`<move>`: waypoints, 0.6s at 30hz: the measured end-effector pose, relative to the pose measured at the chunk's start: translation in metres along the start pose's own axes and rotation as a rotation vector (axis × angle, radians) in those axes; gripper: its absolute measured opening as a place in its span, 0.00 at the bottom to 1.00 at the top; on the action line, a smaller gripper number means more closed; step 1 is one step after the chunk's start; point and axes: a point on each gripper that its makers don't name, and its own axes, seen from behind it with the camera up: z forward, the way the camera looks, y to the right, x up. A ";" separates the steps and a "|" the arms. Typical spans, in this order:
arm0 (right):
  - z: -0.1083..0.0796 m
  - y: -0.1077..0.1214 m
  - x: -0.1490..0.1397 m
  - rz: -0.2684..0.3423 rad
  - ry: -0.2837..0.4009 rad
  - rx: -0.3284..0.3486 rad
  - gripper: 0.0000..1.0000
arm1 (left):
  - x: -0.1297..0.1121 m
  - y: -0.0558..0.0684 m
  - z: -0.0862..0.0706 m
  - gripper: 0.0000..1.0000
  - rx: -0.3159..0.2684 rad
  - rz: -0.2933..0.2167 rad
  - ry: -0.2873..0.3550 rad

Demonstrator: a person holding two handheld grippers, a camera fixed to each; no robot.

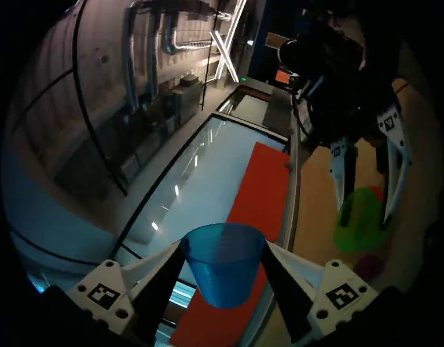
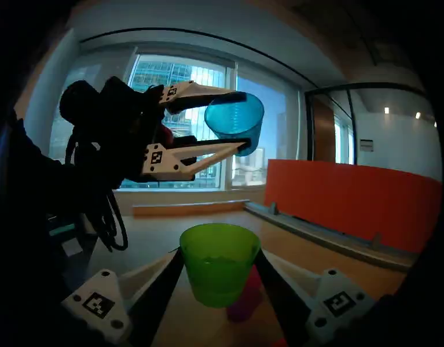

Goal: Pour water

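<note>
Left tongs [image 1: 223, 247]: clamps the blue cup [image 1: 224, 272], holds it tilted, higher than the green cup [image 2: 219, 263]. Right tongs [image 2: 219, 254]: grips the green cup upright over the wooden counter [image 2: 164, 231], purple cup [image 2: 245, 303] just beside.

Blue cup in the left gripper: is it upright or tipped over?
Tipped. In the right gripper view, the left gripper holds the blue cup sideways, one finger above it, one below.
</note>
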 end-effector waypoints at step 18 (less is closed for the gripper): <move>-0.006 -0.001 0.007 -0.010 0.011 -0.008 0.89 | -0.026 0.004 -0.003 0.88 -0.002 -0.516 -0.092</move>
